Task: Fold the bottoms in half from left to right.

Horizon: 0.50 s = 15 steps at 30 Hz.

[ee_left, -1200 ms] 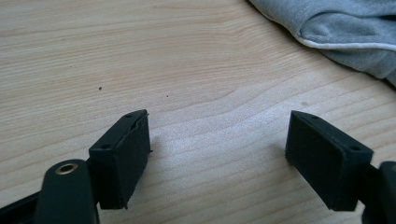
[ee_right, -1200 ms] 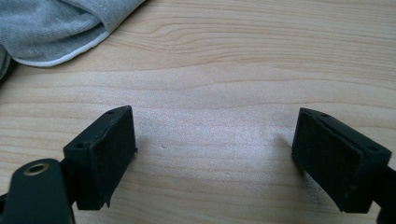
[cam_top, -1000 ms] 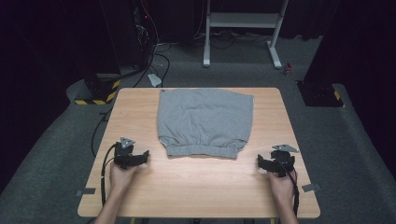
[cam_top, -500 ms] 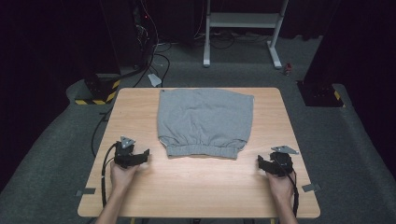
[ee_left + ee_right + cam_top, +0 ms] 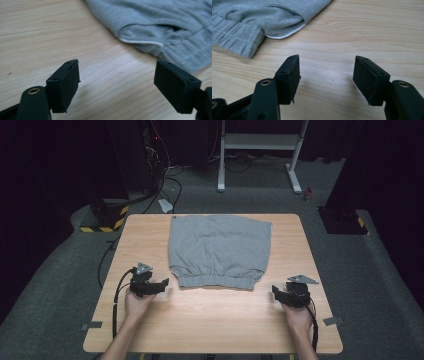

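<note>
Two hand-held grippers flank grey shorts (image 5: 220, 250) spread flat mid-tabletop (image 5: 210, 320): left hand-held gripper (image 5: 161, 287) at 8 o'clock, gaping, empty; right hand-held gripper (image 5: 276, 293) at 4 o'clock, jaws just narrowing, nothing between. No fold begun; everything remains.

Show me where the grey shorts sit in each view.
High view: grey shorts at the table's middle, waistband nearest the person.
Left gripper view: upper right, beyond the open claw.
Right gripper view: upper left.
Shared landmark: the ribbed waistband.
</note>
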Available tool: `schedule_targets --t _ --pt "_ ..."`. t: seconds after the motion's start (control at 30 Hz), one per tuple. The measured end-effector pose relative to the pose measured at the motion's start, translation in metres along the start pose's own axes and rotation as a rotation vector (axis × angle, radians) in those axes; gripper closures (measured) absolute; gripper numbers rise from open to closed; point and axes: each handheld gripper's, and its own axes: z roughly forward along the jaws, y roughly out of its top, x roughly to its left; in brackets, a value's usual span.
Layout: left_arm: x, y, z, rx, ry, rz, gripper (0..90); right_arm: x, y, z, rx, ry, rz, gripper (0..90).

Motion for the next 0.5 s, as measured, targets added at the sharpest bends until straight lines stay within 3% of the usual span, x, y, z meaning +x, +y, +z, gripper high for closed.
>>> schedule_targets --t 0.2,0.37,0.5 --pt "-0.008 0.006 0.006 0.009 -0.04 0.013 23.7 0.007 0.007 0.003 -0.023 0.06 -0.005 44.7" --pt "-0.019 0.014 0.01 -0.011 -0.045 0.04 24.8 0.014 0.013 0.005 -0.043 0.081 -0.018 42.3" --pt "-0.024 0.015 0.016 -0.016 -0.064 0.032 26.6 0.019 0.017 0.007 -0.048 0.087 -0.032 41.0"
